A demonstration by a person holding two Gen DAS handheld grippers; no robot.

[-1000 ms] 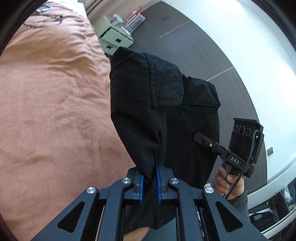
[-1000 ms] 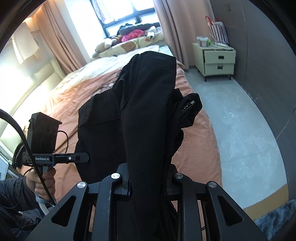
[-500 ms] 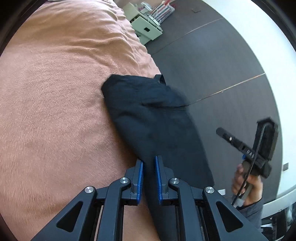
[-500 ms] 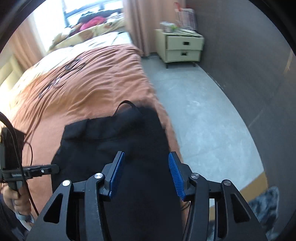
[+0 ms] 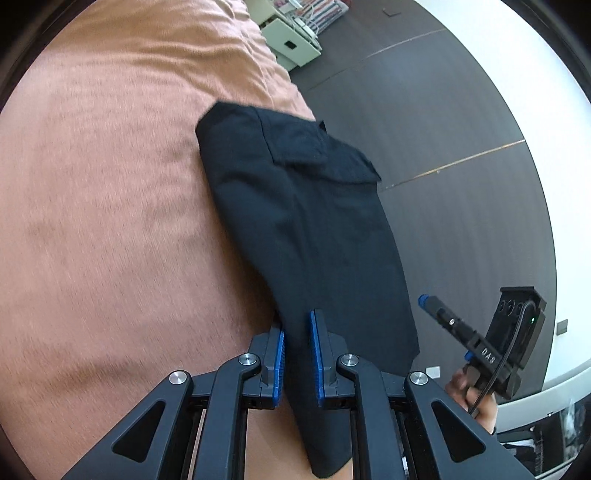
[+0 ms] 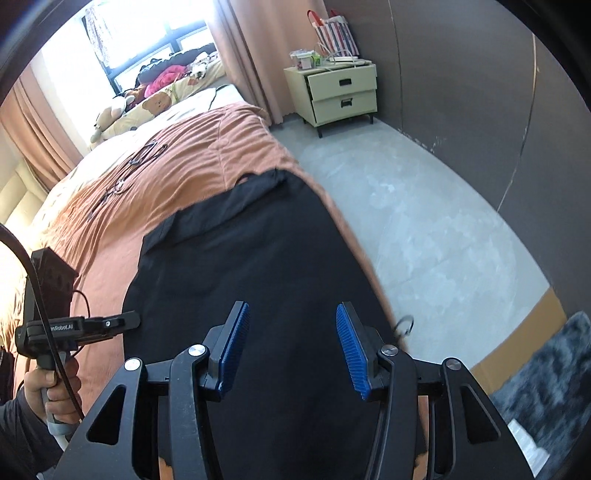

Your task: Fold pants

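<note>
I am in the laying-down step of the fold. The black pants [image 5: 306, 221] lie now on the orange bedspread [image 5: 110, 203], spread out in front of both my claws, near the edge of the bed on my right side. My left claw [image 5: 297, 354] is nearly pressed together and pinches a fold of the dark cloth between its blue pads [image 5: 316, 354]; the cloth runs up from the pads and away from me toward the pocket flap [image 5: 317, 147] at the far end. My right claw [image 6: 291, 354] is spread, with the pads well apart, and nothing is pinched there. Its jaws have just been opening, and the cloth lies flat under them, not between the pads as far as I can see.

I judge that the pants are already doubled at least one time, because they make a short, thick rectangle. The next move, I think, is to let go with the left claw too, then take the near end with both claws and bring it over to the far end. For this I must take all layers together, otherwise the under layer stays behind and makes wrinkles.

About containers: beyond the far end of the pants, across the floor, stands a pale nightstand [image 6: 340, 96]. Its upper drawer [image 6: 343, 79] stands a little open, but what is inside it I cannot see. On top are small items, and a striped bag [image 6: 334, 33] stands behind them; the contents I cannot tell.
</note>
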